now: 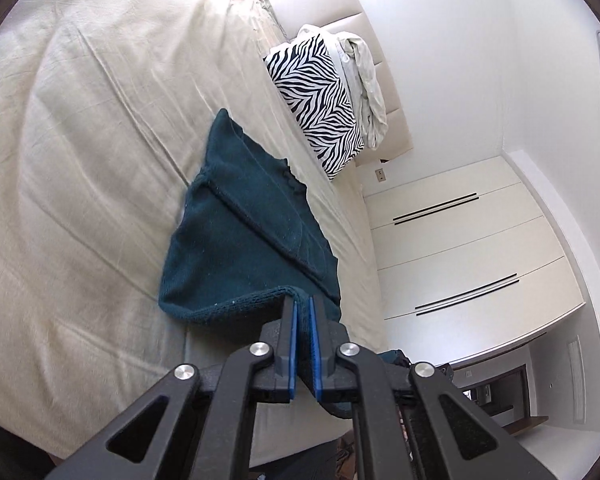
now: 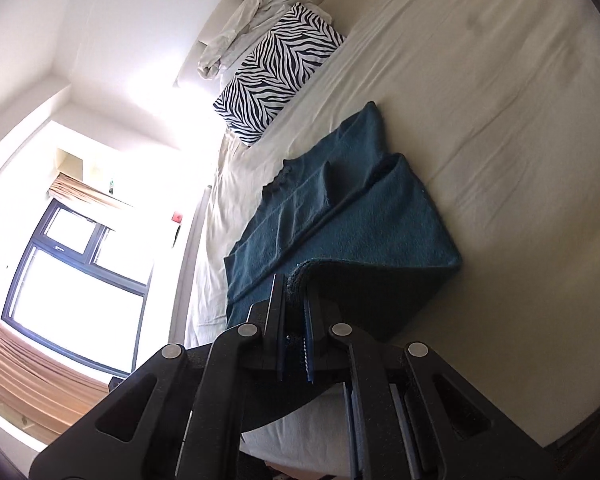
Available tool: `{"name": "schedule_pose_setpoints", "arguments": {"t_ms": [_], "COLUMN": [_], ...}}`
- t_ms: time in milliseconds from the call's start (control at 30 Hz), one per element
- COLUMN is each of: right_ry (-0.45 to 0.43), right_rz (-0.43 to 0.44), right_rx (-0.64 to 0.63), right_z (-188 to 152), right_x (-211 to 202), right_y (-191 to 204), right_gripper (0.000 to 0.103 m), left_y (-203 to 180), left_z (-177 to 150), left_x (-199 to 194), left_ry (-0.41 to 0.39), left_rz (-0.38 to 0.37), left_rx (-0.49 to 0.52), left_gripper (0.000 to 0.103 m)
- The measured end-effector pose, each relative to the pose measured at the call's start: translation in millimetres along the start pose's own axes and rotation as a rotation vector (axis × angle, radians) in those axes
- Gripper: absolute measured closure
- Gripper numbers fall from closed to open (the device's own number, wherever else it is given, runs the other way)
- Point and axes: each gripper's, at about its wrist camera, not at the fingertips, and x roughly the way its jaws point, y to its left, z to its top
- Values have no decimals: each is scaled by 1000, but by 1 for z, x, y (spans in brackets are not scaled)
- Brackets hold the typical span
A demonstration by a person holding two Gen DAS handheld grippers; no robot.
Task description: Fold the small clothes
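A dark teal knitted garment point(image 1: 240, 232) lies on a cream bed sheet point(image 1: 80, 160), its near edge lifted off the bed. My left gripper point(image 1: 303, 302) is shut on the ribbed hem at one near corner. In the right wrist view the same teal garment point(image 2: 360, 220) shows, and my right gripper point(image 2: 296, 280) is shut on its other near corner. The raised cloth folds over between the two grips. The far part with the neckline rests flat on the sheet.
A zebra-print pillow point(image 1: 316, 108) with crumpled pale cloth point(image 1: 364, 80) behind it lies at the head of the bed. White wardrobe doors point(image 1: 460, 240) stand past the bed edge. A bright window point(image 2: 72, 272) is on the other side.
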Motion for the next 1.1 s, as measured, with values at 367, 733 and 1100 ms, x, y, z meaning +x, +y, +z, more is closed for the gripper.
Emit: {"name": "schedule_pose_setpoints", "arguments": {"t_ms": [367,733,1100], "right_ry": [-78,-82,-65], "right_rz": [-19,-123,-217], "right_rx": [25,12,91], "right_z": [84,157,209], "right_x": [57,159,252], "right_y": [7,-3,-47], "right_gripper": [97,97,97], "left_y": [3,-1,42], "left_z": [69,150,202], "left_x": [49,127,200], "left_ry": [-57,-70,-50], "left_rz": [16,89,202], "left_rx": [-24,44,30], "left_gripper": [96,96,96]}}
